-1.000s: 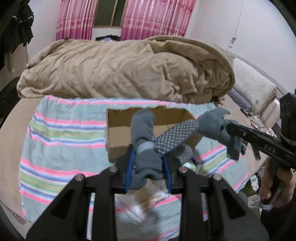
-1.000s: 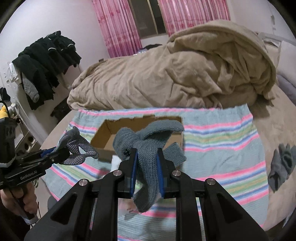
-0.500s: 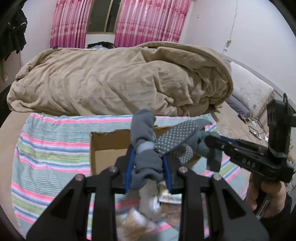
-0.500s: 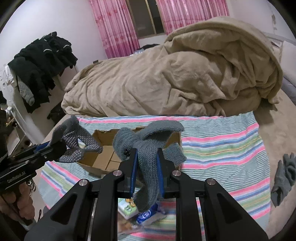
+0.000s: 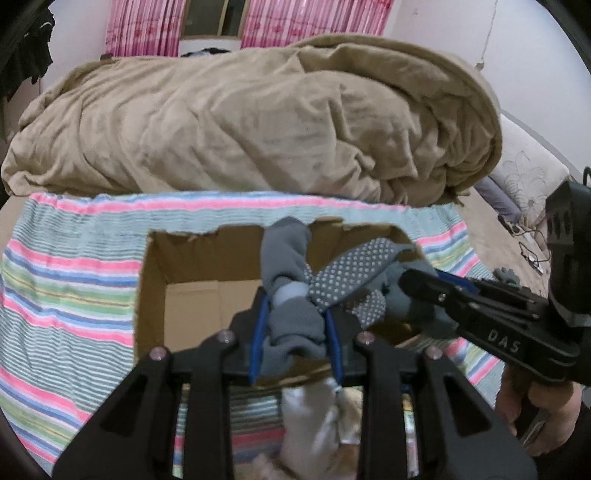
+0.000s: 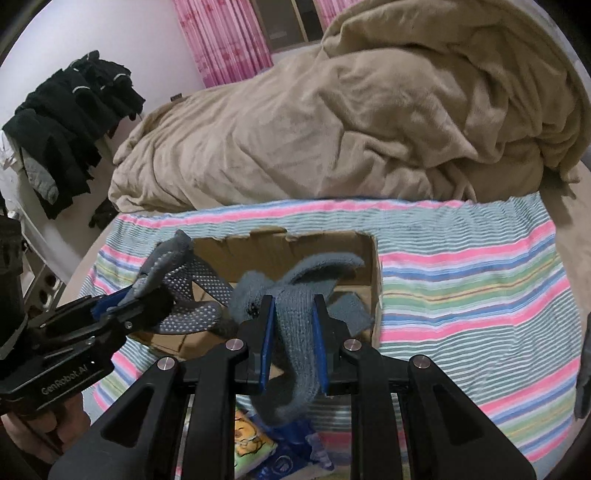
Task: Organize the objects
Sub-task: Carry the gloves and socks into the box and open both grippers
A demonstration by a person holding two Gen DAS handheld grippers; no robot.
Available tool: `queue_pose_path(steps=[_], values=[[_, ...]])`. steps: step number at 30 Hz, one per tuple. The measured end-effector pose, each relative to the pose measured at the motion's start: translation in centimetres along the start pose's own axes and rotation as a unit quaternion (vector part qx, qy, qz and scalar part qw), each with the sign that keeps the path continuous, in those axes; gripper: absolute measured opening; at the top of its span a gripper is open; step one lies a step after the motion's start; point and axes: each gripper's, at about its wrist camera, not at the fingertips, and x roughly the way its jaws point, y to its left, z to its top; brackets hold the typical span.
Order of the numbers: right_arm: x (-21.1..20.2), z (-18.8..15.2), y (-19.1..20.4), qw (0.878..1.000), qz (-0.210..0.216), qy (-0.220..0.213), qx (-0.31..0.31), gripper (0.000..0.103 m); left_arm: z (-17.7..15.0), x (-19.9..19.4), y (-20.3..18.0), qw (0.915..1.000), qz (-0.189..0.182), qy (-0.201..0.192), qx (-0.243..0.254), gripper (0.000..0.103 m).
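Left gripper [image 5: 295, 328]: jaws closed narrow on a dotted grey sock [image 5: 291, 295], held bunched above the open cardboard box [image 5: 155, 295]; grip-dot sole [image 5: 351, 273] sticking out to the right. Right gripper [image 6: 293, 332]: jaws pinched on a knitted grey sock [image 6: 295, 314], one end curling up over the box [image 6: 373, 266], the other end hanging down below the blue pads [image 6: 266, 332]. Both socks over the box opening, close together, neither lying inside it.

From the left view only: bare box floor and inner wall, plus the right gripper [image 5: 417, 284] coming in from the right with its grey sock [image 5: 402, 295] just beside the dotted one; also a pale pillow [image 5: 524, 177] and cables [image 5: 528, 251] at the far right. Below the fingers, pale blurred packets [image 5: 314, 424], too smeared to make out.

From the right view only: the left gripper [image 6: 155, 299] entering from the left with the dotted sock [image 6: 184, 280] draped around its tip; colourful snack packets [image 6: 255, 439] on the striped blanket [image 6: 480, 280] near the camera; dark clothes [image 6: 74, 110] piled by the wall; a dark item [image 6: 583, 369] at the right edge.

In both: box sitting on the striped blanket [image 5: 66, 280], rumpled tan duvet [image 5: 258, 129] behind, pink curtains [image 5: 144, 33] beyond.
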Motion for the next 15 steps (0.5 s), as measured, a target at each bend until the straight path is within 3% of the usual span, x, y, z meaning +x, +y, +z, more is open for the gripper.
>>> queue_pose_path(steps=[7,13,15], values=[[2.6,-1.1,-0.4,0.999,-0.016,0.027,-0.006,0.02,-1.3,3.2,0.4,0.9989,-0.001,0.048,-0.001,0.029],[3.3,-1.4,-0.2,0.999,-0.027,0.028,-0.019,0.021,-1.4,3.6,0.5,0.9976,0.019,0.066,-0.006,0.039],[3.0,-1.4,0.0,0.999,-0.023,0.026,-0.022,0.031,-1.2,3.4,0.7,0.9975,0.024,0.066,-0.01,0.041]])
